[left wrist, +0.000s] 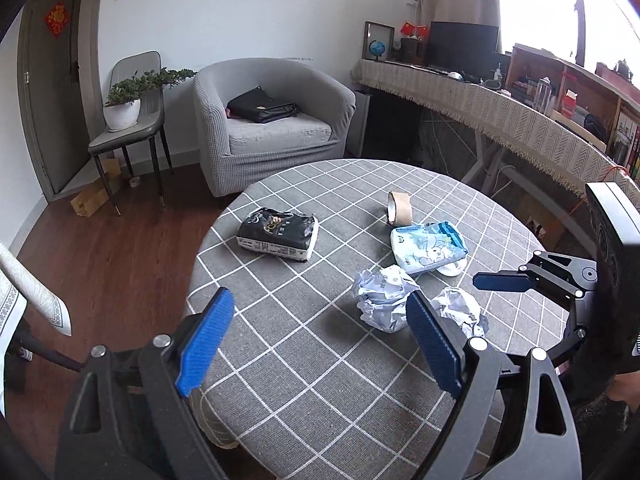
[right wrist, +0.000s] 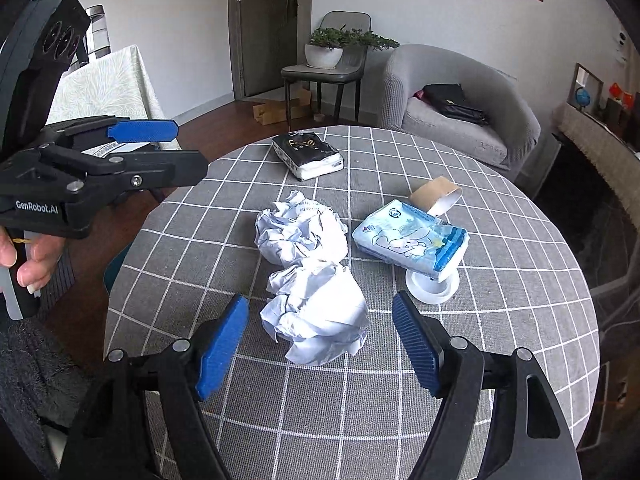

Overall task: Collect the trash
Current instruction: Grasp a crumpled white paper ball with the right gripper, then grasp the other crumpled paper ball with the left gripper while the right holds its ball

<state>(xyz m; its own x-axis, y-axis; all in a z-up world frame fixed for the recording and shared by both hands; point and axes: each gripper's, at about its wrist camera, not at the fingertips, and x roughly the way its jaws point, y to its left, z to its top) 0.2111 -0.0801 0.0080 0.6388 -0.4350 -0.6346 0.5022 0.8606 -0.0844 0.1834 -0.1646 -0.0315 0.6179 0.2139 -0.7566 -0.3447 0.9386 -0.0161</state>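
Observation:
Two crumpled white paper balls lie on the round grey checked table (right wrist: 500, 360). The near ball (right wrist: 316, 320) sits just ahead of my open, empty right gripper (right wrist: 320, 344), between its blue pads. The far ball (right wrist: 300, 232) lies behind it. In the left wrist view the balls show as one (left wrist: 380, 300) left of my right pad and one (left wrist: 460, 308) behind it. My left gripper (left wrist: 320, 332) is open and empty above the table's near edge (left wrist: 280, 400), left of the balls. The right gripper (left wrist: 504, 282) shows at the right; the left gripper (right wrist: 144, 130) shows at upper left.
A blue tissue pack (right wrist: 412, 240) rests on a white lid (right wrist: 432, 286), with a brown tape roll (right wrist: 436, 196) behind. A black tissue pack (right wrist: 308, 156) lies at the table's far side. Beyond stand a grey armchair (left wrist: 272, 120), a chair with a plant (left wrist: 128, 108) and a long desk (left wrist: 500, 108).

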